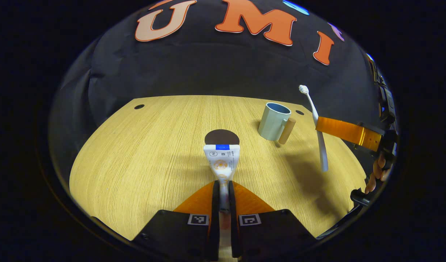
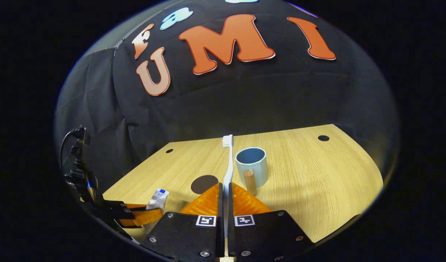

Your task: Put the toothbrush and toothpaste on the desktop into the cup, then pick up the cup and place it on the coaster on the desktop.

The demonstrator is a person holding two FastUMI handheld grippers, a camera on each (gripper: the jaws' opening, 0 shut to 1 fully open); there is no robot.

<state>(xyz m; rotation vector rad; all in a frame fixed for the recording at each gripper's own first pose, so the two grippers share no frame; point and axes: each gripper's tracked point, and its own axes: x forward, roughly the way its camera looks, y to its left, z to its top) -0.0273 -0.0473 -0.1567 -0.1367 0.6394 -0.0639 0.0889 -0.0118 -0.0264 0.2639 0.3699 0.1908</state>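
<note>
- Two grippers are in use, and each one holds one item above the wooden desktop [image 1: 135,160].
- In the left gripper view, the left gripper [image 1: 224,189] is clenched on the toothpaste [image 1: 222,160]; both fingers press on the tube near its cap end, and the flat crimped end points away toward 12 o'clock.
- Just behind the tube's far end, at 12 o'clock, the dark round coaster [image 1: 221,137] lies flat on the desktop.
- The cup [image 1: 274,121] stands upright at about 1 o'clock from the left gripper, pale outside and blue inside, with a wooden handle [image 1: 286,131] on its side. It is empty.
- At 3 o'clock in the same view, the right gripper [image 1: 322,125] grips the white toothbrush [image 1: 320,145], bristles up, clear of the desktop; a hand [image 1: 379,171] holds this gripper.
- In the right gripper view, the right gripper [image 2: 225,193] is closed on the toothbrush [image 2: 228,163], which stands nearly upright, just beside the cup [image 2: 252,165].
- The left gripper [image 2: 143,214] shows at 8 o'clock there, with the toothpaste [image 2: 157,198] between its fingers.
- The coaster [image 2: 204,183] lies between the two grippers in that view.
</note>
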